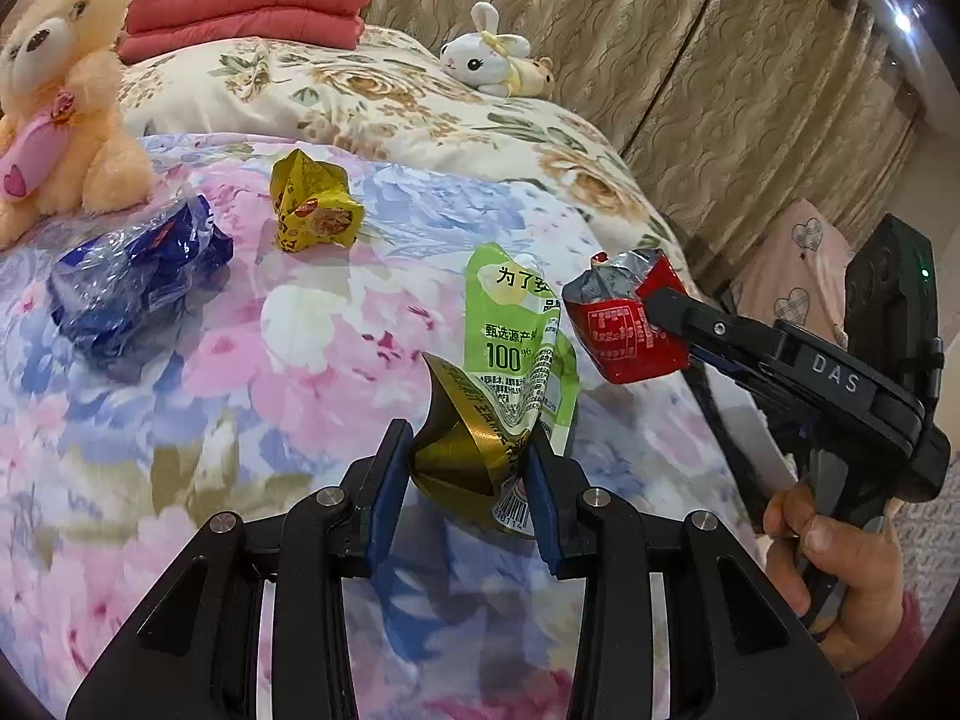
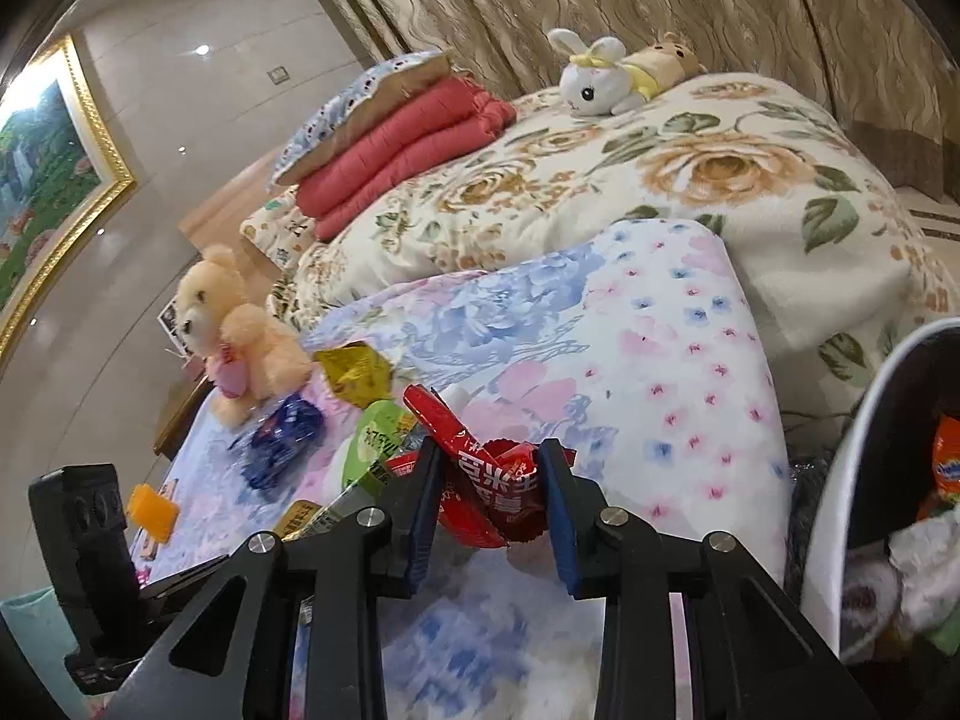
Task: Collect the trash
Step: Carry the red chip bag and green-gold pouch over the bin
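A: Our left gripper (image 1: 471,474) is clamped on the green and gold pouch (image 1: 510,360); both blue pads press its crumpled gold bottom, and the green top with the printed "100%" stands up past the fingertips, lifted clear of the floral quilt (image 1: 240,372).

B: And our right gripper (image 2: 489,492) pinches the red wrapper (image 2: 480,480) between its pads. In the left wrist view we see that same wrapper (image 1: 624,324), red outside and silver inside, held in the air just beside the pouch, with a hand (image 1: 840,564) around the gripper's handle.

A: What do we still have lying on the quilt?

B: A crumpled yellow wrapper (image 1: 312,210) and, nearer the plush bear (image 1: 60,102), a blue and clear plastic wrapper (image 1: 132,288). Both lie well apart from our grippers. There is also a small orange piece (image 2: 153,510) at the quilt's near edge in the right wrist view; we cannot tell what it is.

A: Where is the bin?

B: At the right edge of the right wrist view we see a white-rimmed bin (image 2: 852,468) beside the bed, with an orange packet (image 2: 948,468) and crumpled white scraps already inside.

A: Farther back we have a white plush rabbit (image 1: 486,54) on the rose-patterned blanket (image 1: 372,96) and folded red bedding (image 1: 246,6).
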A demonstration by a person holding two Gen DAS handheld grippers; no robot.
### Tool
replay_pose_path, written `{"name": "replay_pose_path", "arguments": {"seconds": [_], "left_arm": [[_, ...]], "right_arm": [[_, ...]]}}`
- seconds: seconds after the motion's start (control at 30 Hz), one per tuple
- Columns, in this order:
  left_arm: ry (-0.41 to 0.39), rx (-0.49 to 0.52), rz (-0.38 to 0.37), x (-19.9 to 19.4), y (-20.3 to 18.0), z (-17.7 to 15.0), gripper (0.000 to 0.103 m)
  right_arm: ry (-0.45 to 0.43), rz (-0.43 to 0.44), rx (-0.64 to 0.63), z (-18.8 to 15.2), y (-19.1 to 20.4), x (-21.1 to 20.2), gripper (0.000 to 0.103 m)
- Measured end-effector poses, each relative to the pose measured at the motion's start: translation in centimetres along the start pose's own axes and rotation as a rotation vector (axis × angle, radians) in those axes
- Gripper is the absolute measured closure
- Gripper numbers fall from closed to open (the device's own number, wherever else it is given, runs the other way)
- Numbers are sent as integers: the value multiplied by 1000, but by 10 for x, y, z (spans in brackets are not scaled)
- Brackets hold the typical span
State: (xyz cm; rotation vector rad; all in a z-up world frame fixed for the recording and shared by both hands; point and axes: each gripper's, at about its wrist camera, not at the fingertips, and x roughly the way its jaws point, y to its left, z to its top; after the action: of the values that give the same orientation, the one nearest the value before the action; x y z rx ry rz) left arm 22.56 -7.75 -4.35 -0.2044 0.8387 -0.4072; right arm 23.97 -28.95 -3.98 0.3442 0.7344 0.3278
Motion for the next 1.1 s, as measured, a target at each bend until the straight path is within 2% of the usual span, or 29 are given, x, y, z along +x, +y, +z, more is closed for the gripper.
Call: {"name": "replay_pose_path", "arguments": {"seconds": [0.43, 1.1], "left_arm": [[-37, 15, -58, -28, -27, -7, 68], [-26, 117, -157, -34, -103, -15, 68]], "right_arm": [[-69, -17, 25, -10, -10, -62, 71], [-151, -104, 83, -27, -53, -141, 71]]}}
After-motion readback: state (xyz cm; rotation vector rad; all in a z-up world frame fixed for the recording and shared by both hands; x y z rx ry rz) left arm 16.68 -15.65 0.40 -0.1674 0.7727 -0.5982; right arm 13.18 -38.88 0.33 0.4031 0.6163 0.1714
